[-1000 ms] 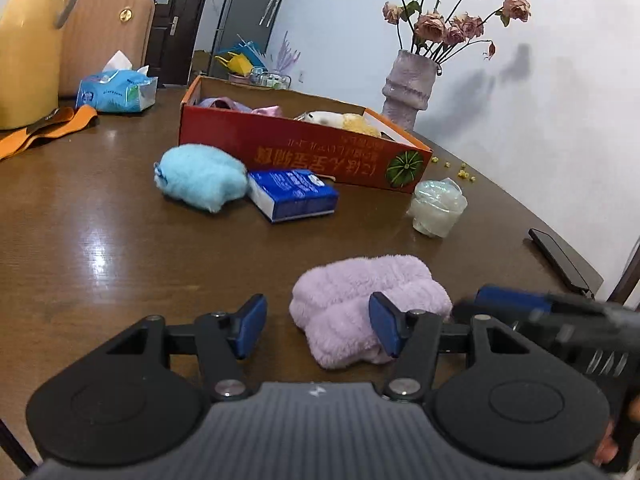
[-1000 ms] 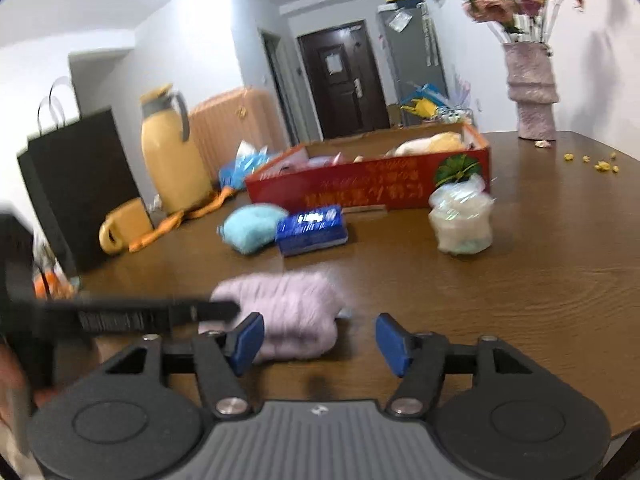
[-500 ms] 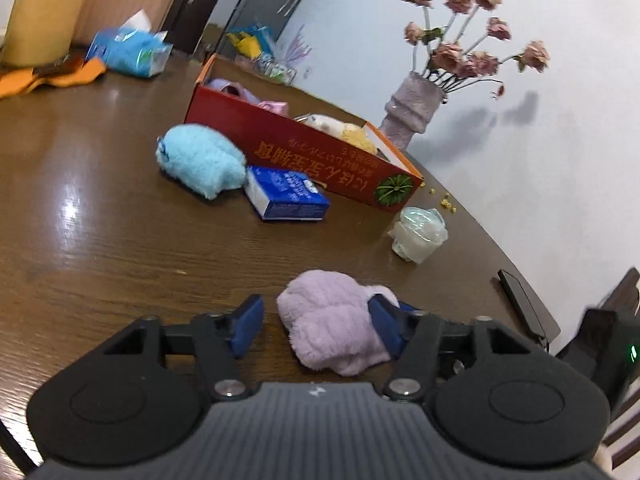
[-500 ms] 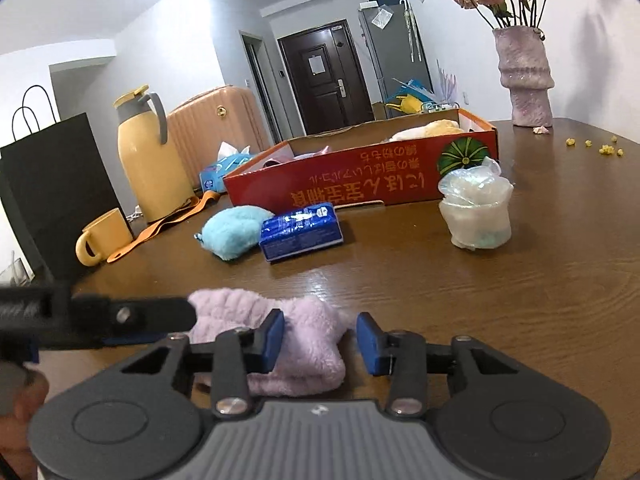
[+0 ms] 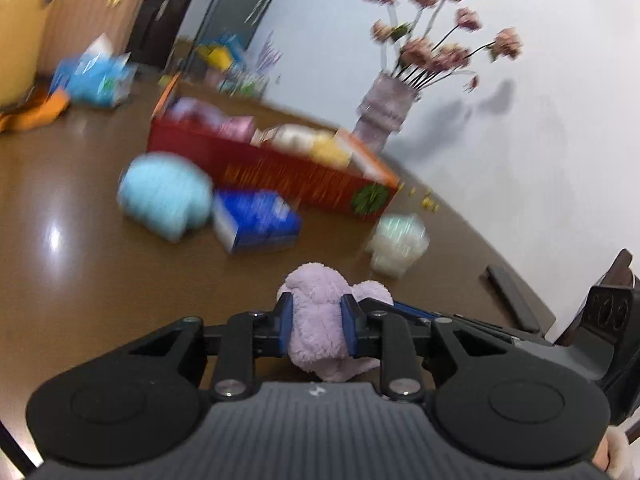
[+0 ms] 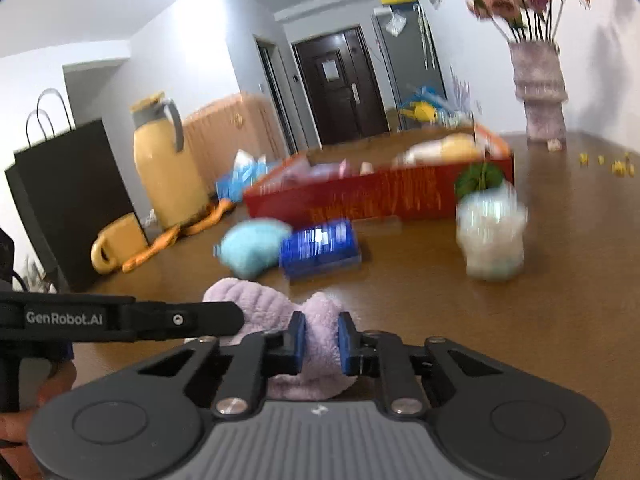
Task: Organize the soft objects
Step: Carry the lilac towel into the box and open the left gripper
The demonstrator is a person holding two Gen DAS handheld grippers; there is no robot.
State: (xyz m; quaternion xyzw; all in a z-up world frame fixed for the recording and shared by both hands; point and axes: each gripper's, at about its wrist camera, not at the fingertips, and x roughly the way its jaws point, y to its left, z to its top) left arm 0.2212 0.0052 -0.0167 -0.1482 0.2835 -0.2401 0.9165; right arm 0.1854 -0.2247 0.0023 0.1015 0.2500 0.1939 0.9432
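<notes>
On brown wooden table (image 6: 500,340), red box (image 6: 380,200), vase (image 6: 538,92), dark door (image 6: 340,84) beyond

Yellow jug (image 6: 166,164) beside black paper bag (image 6: 72,200).

The one line I can read is "GenRobot.AI", in pale letters on the black arm of the left gripper (image 6: 120,320), reaching in from the left, near us. The red box (image 6: 380,196) farther back has yellow lettering along its side, too blurred to read. The blue packet (image 6: 320,248) beside it is smeared as well.
</notes>
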